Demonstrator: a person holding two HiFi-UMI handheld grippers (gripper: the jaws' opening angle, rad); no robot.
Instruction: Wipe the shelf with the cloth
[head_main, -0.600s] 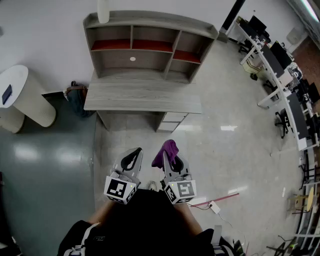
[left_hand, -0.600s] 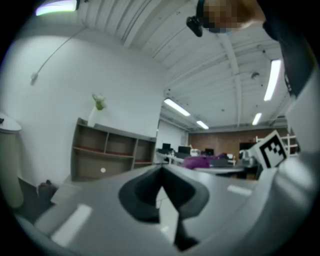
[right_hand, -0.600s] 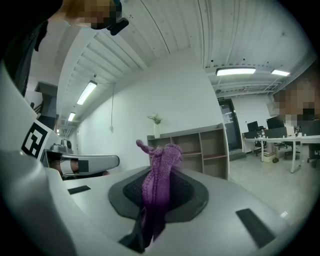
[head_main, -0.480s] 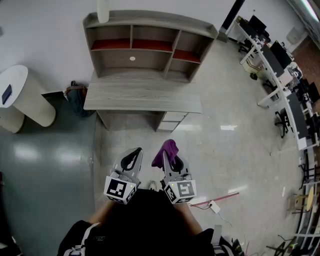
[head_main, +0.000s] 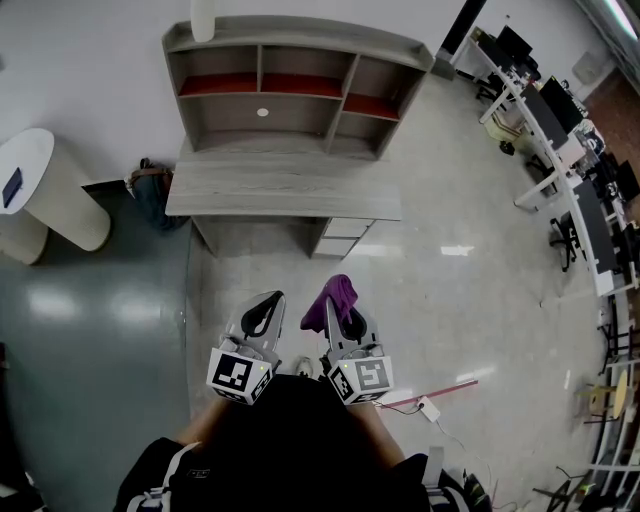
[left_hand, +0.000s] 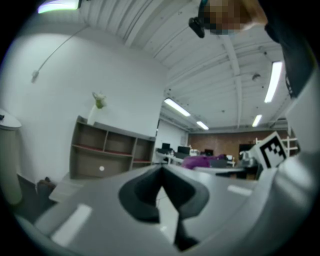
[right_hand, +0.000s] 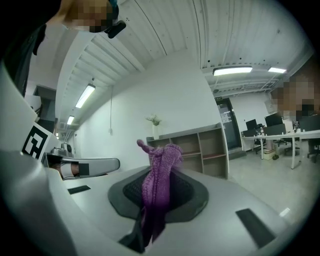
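While the person stands on the pale floor (head_main: 460, 310) well back from the furniture, both tools are held side by side low in the head view, close to the body. The right gripper (head_main: 338, 310) is clenched on the purple cloth (right_hand: 159, 180): in the right gripper view the knitted fabric is pinched between the two dark pads, a bunched tuft standing up above them and a thinner strand trailing down through the slot. The left gripper (left_hand: 161, 175) is pressed together at its tips with nothing between them; only a thin sliver of floor shows below the point where they meet. Neither gripper touches anything else, and the two are just beside each other without contact. Ahead of them, well apart, the grey shelf (head_main: 300, 28) with open compartments and red-lined boards stands on the back of the grey desk (head_main: 285, 190) against the white wall. A white vase (head_main: 203, 18) sits on the shelf's top left end.
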